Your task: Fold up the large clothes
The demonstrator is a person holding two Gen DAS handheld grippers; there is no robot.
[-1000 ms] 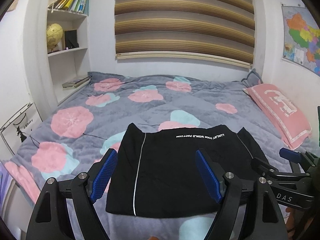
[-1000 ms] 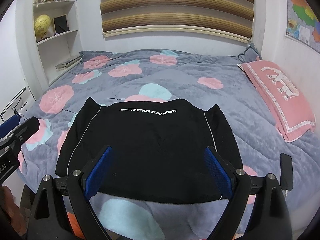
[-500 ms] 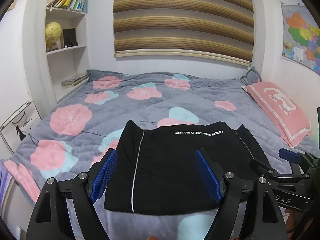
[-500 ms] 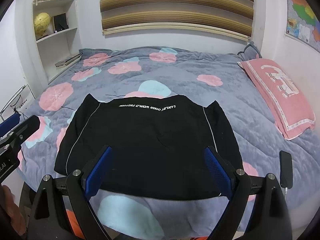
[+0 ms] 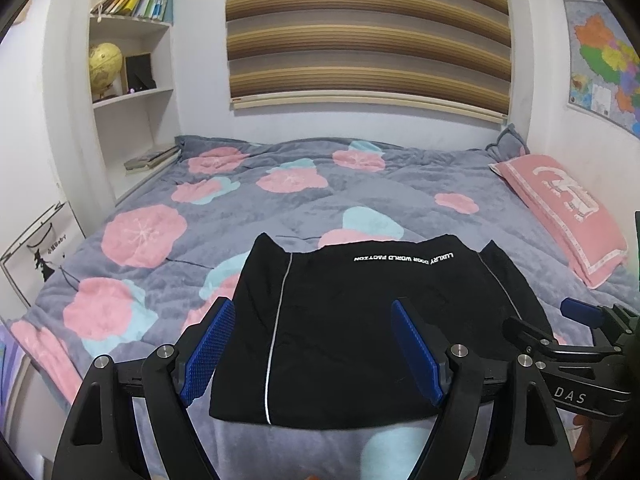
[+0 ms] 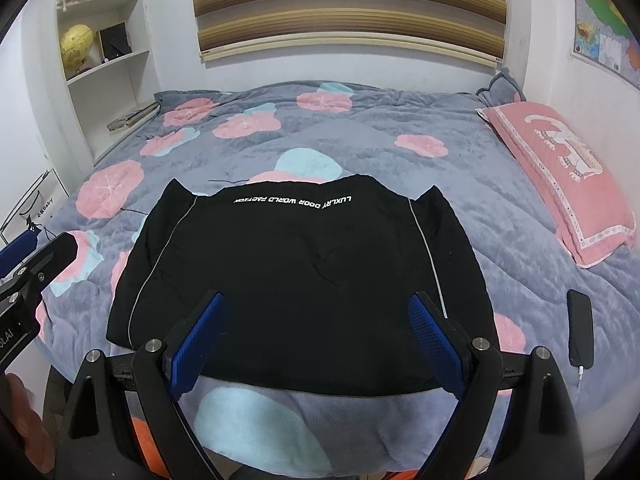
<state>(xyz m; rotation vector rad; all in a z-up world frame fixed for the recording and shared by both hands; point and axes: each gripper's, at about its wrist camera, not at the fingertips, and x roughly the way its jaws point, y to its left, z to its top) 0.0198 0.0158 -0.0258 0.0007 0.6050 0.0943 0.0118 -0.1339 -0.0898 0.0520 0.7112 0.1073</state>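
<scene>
Bedroom, bed (image 5: 280, 216) covered with a grey floral quilt, striped blind (image 5: 366, 32) behind, pink pillow (image 6: 560, 172) at the right edge. Black garment (image 6: 296, 272) lay folded flat near the bed's front edge, white lettering at its far side. Left hand-held gripper (image 5: 312, 350) had its pads spread wide, holding nothing. Right hand-held gripper (image 6: 316, 346) likewise apart and empty, above the garment's near hem. Dark phone (image 6: 580, 328) lay just right of the garment.

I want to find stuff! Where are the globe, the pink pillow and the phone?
Globe (image 5: 105, 65), left wrist view, its ball.
Pink pillow (image 6: 560, 168), right wrist view, its middle.
Phone (image 6: 580, 326), right wrist view, its back.
</scene>
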